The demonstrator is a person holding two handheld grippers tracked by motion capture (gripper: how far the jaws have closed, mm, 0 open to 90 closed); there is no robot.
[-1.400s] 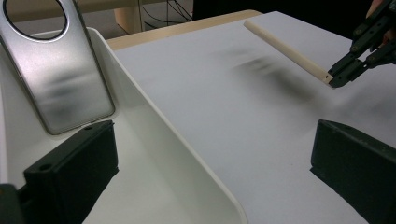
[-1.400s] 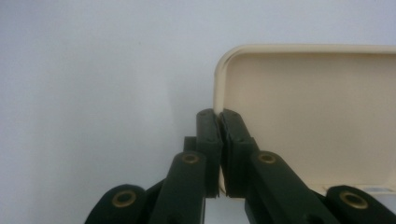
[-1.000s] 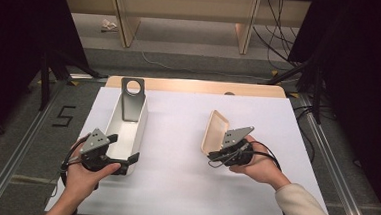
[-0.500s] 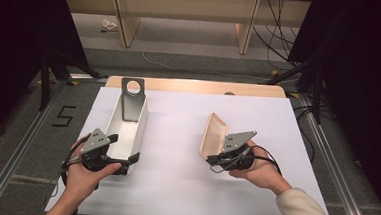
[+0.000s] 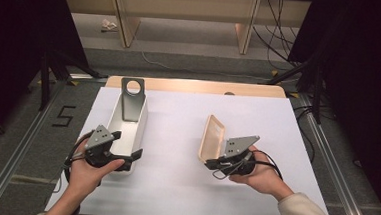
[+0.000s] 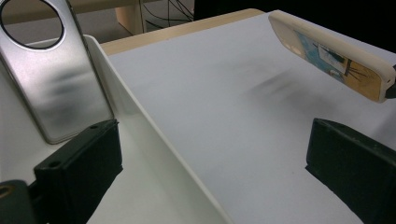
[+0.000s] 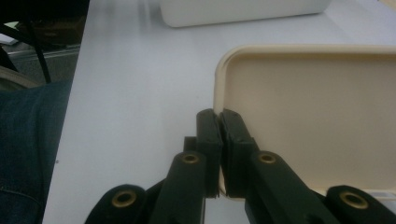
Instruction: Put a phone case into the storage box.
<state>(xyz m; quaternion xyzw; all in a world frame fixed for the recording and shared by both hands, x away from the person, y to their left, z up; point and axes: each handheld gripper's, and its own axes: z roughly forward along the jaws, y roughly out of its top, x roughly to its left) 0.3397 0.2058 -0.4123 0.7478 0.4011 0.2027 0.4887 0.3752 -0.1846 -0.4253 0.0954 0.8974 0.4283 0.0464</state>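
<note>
Right gripper view: fingers (image 7: pixel 219 140) clamped on cream lid (image 7: pixel 317 116) rim | L fingers (image 6: pixel 79 163) apart, straddling white box (image 6: pixel 140 135) wall

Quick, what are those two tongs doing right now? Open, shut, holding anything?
Left tongs: open, straddling the white bin's side wall, not pressing on it.
Right tongs: shut on the edge of the cream phone case, tilting it up off the table.

Cream lid and white box on the counter
Cream lid (image 5: pixel 211 139) tilted up on its long edge; long white box (image 5: pixel 136 129) lies well apart, open-topped
</note>
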